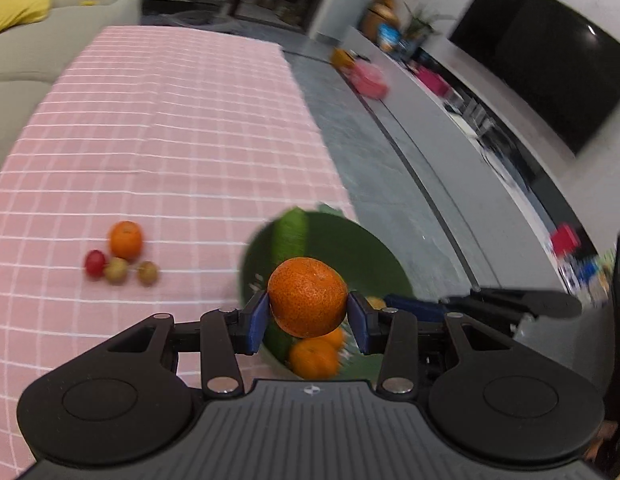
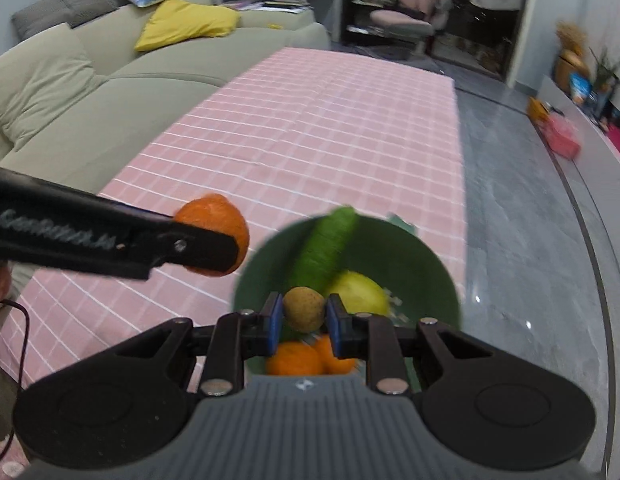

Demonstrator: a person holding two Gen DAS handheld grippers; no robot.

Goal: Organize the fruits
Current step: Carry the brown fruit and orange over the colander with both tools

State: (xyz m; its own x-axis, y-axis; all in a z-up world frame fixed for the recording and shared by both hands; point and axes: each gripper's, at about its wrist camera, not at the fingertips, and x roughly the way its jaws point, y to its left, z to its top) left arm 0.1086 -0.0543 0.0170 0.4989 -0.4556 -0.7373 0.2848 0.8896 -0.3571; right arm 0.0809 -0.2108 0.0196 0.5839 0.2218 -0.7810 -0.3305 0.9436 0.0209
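Two grippers are seen, each clenched on a piece of fruit above a green bowl [image 2: 441, 280] that stands on a pink checked tablecloth [image 1: 170, 120].

In the left wrist view, four loose fruits are grouped on the cloth at about nine o'clock from the bowl: a small orange [image 1: 126, 240], a red round fruit [image 1: 94, 263] touching a brownish one [image 1: 117, 270], and another brownish one [image 1: 147, 273] just beside them. The left gripper [image 1: 308, 314] is closed on a mandarin [image 1: 307, 297], its blue pads [image 1: 258, 320] pressed against both sides of the fruit, which is held clear of the bowl. Below the held mandarin, two more oranges [image 1: 313, 358] are seen lying in the bowl, and a green cucumber [image 1: 292, 232] is leaned against the rim at twelve o'clock.

In the right wrist view, the left gripper's arm is seen entering from nine o'clock with the mandarin at its tip, over the cloth and just beside the bowl's rim. The right gripper [image 2: 304, 316] is closed on a small brown round fruit [image 2: 304, 309], held between its blue pads [image 2: 274, 320] over the bowl. Inside the bowl the cucumber is laid from twelve o'clock toward the centre, a lemon [image 2: 359, 292] is lodged at about three o'clock from the held fruit, and the two oranges are partly hidden at six o'clock. A beige sofa [image 2: 70, 92] with a yellow cushion [image 2: 186, 24] is seen at ten o'clock, beyond the table.
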